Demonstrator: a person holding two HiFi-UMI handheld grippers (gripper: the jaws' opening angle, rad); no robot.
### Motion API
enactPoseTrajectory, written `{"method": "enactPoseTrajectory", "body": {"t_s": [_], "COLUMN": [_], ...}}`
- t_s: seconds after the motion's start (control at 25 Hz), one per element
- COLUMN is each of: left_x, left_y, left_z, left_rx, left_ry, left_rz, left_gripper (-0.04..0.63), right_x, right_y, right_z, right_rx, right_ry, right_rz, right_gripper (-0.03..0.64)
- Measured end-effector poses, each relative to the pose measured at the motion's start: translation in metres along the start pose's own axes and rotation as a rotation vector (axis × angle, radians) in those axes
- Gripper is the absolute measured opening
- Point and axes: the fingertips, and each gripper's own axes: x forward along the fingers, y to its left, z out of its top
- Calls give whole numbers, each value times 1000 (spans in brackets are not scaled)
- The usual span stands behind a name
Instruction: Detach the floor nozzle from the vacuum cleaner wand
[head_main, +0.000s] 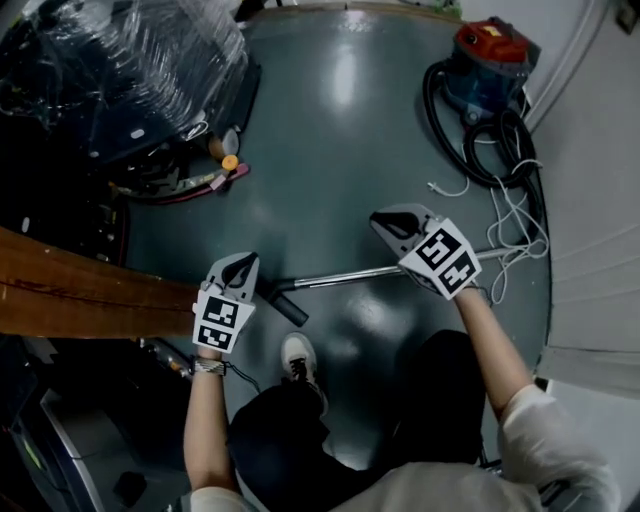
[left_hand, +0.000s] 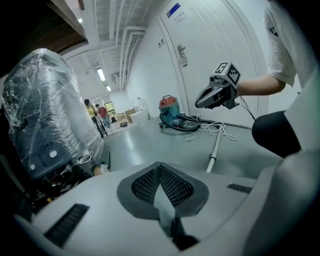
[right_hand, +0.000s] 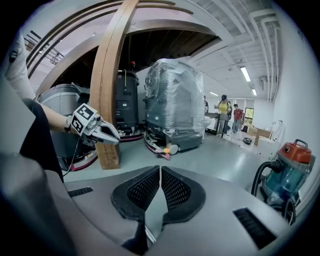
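Though its jaws are pressed together on nothing, the left tool (head_main: 240, 268): hangs just over the near end of the wand and touches nothing.
Dark end piece (head_main: 285, 303): a black stub on the left end of the wand, lying on the floor (head_main: 330, 150) just beside a shoe (head_main: 298, 358). It is probably the neck of the floor nozzle, but too little shows to be sure.
Feel of the end piece: likely moulded plastic, light and rigid. It is less slick than the tube, so it should be the better place to clamp.
Wand (head_main: 345, 277): a shiny metal tube lying flat and running right toward the cord.
Feel of the wand: stiff, light and smooth. It is likely to slip in the pads or roll on the slick floor unless gripped squarely.
Where to hold: one tool on the tube close to the joint and the other on the black neck. Pull straight along the tube, perhaps with a small twist.
Right tool (head_main: 392, 225): clenched and empty, hanging above the wand's right half.
White cord (head_main: 512, 215): loose loops by the wand's far end, which could snag.
Vacuum cleaner (head_main: 490, 50): red-topped, well apart at the upper right, with a black hose (head_main: 465, 140) coiled beside it.
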Motion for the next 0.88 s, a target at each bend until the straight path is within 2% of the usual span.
{"method": "enactPoseTrajectory", "body": {"t_s": [0.28,0.44,0.56,0.68,0.88], "left_x": [41,59,75,97,108], "left_y": [18,11,2,-5,-30], "left_z": [-56,-89,-112,-138,-178], "left_rx": [-35,-58,-14,39,30], "left_ry": [39,67,92,125,159], "left_rz": [-40,-86,-122,-155,-206], "left_gripper": [0,0,0,0,0], "right_x": [70,103,126,148,167], "right_y": [28,51,61,68,93], "right_z": [-48,-77,-95,-110,-146], "right_rx": [64,94,122,87,43], "right_ry": [39,70,69,84,159], "right_rz": [46,80,91,115,208], "right_gripper": [31,31,31,31,31]}}
